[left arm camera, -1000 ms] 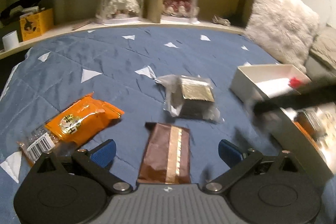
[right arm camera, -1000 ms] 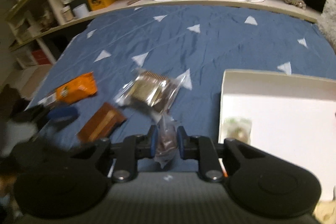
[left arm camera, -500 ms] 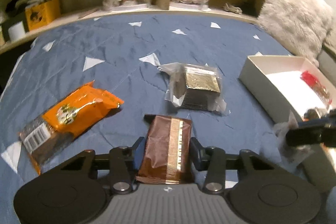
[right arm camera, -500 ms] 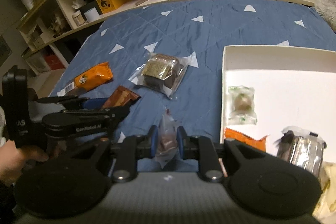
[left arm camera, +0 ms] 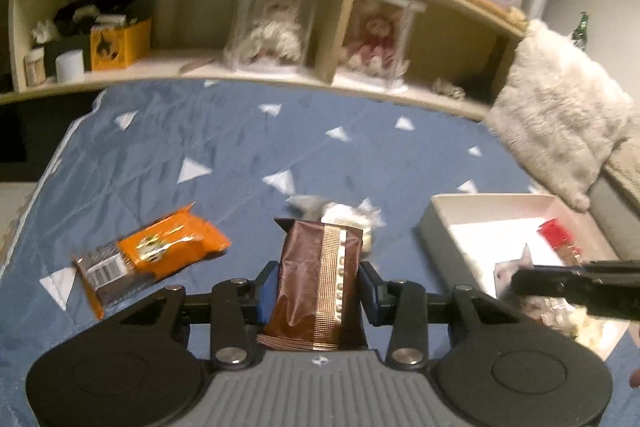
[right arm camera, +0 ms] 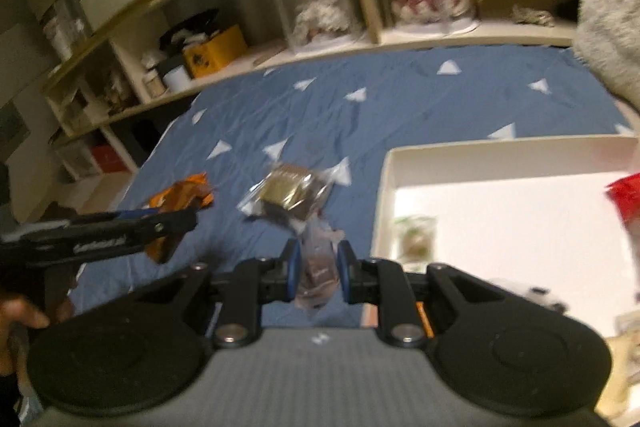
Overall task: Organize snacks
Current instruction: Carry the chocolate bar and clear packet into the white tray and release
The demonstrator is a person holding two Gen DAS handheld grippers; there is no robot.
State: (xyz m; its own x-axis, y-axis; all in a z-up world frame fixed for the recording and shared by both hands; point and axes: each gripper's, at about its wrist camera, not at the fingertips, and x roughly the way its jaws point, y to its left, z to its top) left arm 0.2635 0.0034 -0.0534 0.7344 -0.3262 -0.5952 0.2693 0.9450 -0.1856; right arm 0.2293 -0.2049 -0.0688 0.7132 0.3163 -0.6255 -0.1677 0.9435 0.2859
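1. A bedspread is lying in front of a shelf; a pillow is resting at its right end.
2. A box is sitting on the bedspread, right of the loose snacks, with several packets lying in it.
3. A flat packet is lying at the left; a clear packet is lying between it and the box.
4. The left gripper is clamping a bar in front of the clear packet.
5. The right gripper is pinching a small packet just left of the box's near corner.
6. Two cased dolls are standing on the shelf, behind the bedspread.
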